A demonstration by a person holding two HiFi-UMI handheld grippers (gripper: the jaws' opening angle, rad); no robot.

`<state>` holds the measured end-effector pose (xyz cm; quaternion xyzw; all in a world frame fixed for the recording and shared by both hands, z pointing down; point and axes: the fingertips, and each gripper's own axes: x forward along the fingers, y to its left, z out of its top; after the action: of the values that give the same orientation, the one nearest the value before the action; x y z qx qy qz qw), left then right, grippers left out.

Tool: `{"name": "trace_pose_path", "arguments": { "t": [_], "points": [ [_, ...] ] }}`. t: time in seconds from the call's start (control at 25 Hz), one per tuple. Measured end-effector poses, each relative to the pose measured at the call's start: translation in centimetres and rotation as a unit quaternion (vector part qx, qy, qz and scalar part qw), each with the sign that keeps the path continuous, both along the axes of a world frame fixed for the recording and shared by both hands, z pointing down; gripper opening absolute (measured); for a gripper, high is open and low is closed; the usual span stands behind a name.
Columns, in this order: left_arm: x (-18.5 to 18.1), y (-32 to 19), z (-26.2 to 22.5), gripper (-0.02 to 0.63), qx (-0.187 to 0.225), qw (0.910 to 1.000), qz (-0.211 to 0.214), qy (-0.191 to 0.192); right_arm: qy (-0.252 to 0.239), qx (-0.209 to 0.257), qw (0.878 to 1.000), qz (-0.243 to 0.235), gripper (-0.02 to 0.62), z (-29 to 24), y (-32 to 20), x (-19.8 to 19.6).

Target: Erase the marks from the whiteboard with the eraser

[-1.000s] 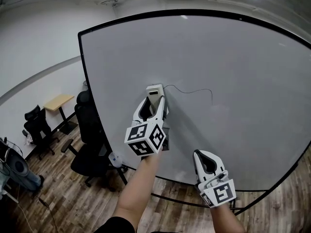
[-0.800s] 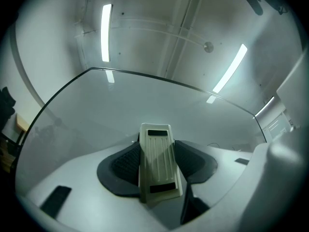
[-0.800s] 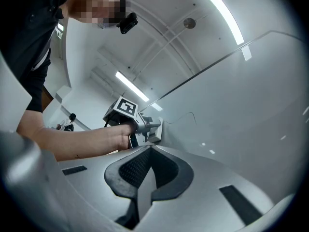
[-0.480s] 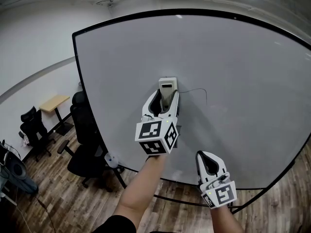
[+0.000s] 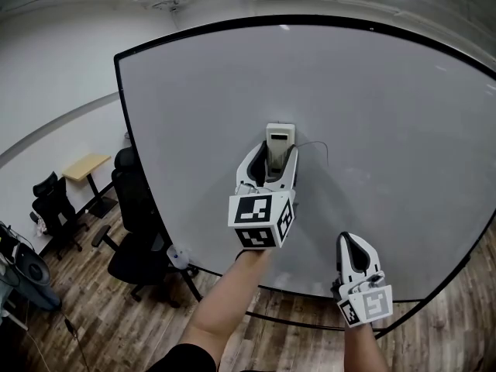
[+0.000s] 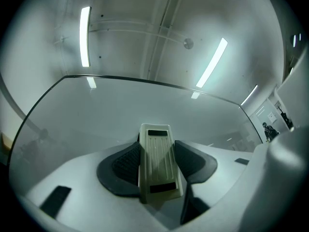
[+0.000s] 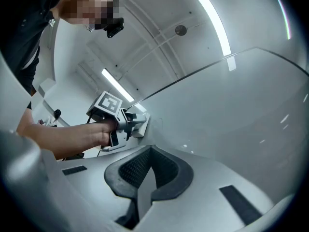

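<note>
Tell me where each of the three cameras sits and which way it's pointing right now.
Head view: on the person's head, facing the whiteboard; shows the left forearm, the left gripper with the eraser, the right gripper lower.
Left gripper view: on that gripper, looking along jaws closed on the eraser toward whiteboard and ceiling lights.
Right gripper view: on that gripper, looking past closed, empty jaws at the hand holding the left gripper.
Shared: head and right gripper views both show the left gripper.

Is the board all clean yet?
Nearly. Most of the whiteboard looks clean. The left gripper holds the eraser against it, right beside a thin black line. That short line is what's left. The right gripper hangs low, shut and empty.
</note>
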<state>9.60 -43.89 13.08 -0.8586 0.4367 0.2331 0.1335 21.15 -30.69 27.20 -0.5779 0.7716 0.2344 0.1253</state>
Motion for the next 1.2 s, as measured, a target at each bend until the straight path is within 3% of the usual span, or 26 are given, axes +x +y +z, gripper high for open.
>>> {"name": "trace_pose_path", "arguments": {
  "t": [0.28,0.68,1.04,1.2],
  "points": [
    [2.7,1.3,-0.2,0.242,0.017,0.9992,0.024,-0.028,-0.008,0.005,1.000,0.027,0.020,-0.5,0.7,2.1],
    [7.1,3.5,0.2,0.242,0.067,0.9898,0.035,-0.120,-0.018,-0.005,0.999,0.042,0.020,0.4,1.0,3.8],
    [9.9,4.2,2.6,0.242,0.108,0.9665,0.030,-0.231,-0.026,0.000,0.999,0.048,0.020,0.5,1.1,4.4],
    [10.4,4.5,3.3,0.242,0.128,0.9501,0.030,-0.283,-0.030,0.002,0.998,0.052,0.020,0.5,1.2,4.6]
  ]
}}
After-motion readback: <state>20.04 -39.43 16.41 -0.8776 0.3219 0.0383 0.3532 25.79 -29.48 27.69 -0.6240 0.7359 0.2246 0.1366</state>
